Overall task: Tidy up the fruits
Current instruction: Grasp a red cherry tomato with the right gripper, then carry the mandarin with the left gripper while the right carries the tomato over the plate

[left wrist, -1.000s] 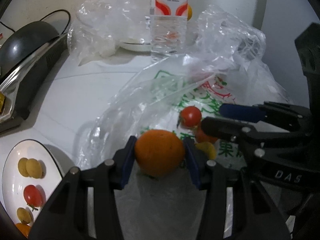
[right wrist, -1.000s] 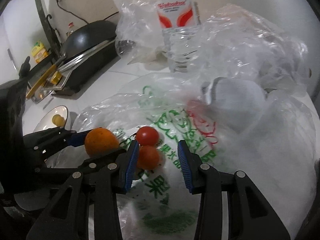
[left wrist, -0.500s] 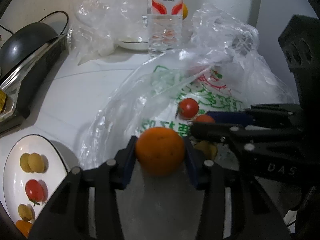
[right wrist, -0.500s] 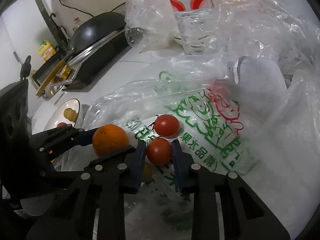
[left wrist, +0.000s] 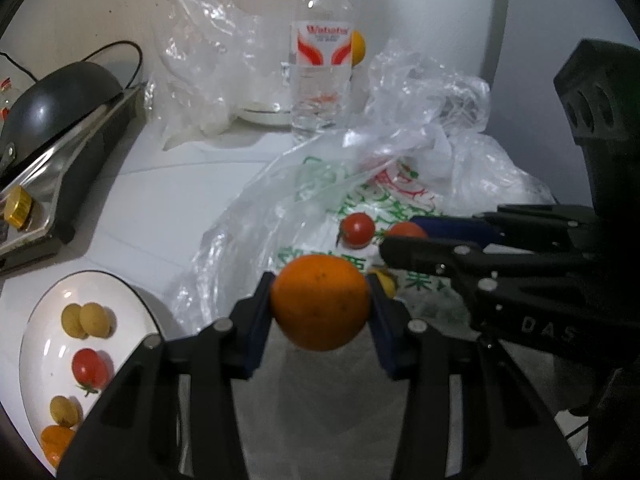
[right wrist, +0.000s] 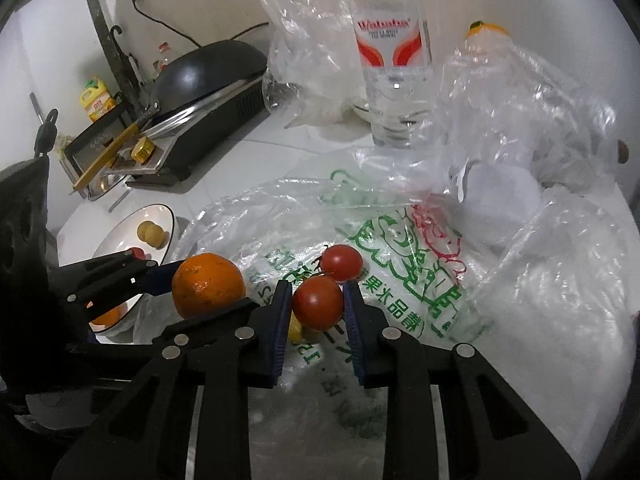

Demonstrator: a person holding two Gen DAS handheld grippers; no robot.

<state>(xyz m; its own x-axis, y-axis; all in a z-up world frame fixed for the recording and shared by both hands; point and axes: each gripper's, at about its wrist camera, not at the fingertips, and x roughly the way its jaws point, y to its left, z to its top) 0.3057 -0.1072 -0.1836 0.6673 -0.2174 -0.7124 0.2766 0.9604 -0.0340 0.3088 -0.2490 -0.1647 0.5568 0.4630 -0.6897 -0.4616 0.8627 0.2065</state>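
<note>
Left tongs (left wrist: 320,304) pinch a round orange citrus fruit (left wrist: 320,302) between their blue pads, holding it above the crumpled clear plastic bag with green and red print (left wrist: 320,188) that lies on the white worktop (left wrist: 160,200). To the lower left of this view sits a white oval plate with a dark rim (left wrist: 132,300), carrying small yellow-brown round fruits (left wrist: 90,320), a red cherry tomato (left wrist: 91,368) and an orange piece. A loose red tomato with a green stem (left wrist: 357,229) rests on the bag, and a clear water bottle with a red and white label (left wrist: 322,52) stands behind. From the right wrist, the right tongs (right wrist: 316,308) pinch a small round red tomato (right wrist: 317,307) just over the printed bag (right wrist: 420,280); a second red tomato (right wrist: 341,262) lies on the bag just beyond it. The held orange (right wrist: 208,286) shows at left, beside the plate (right wrist: 170,224).
</note>
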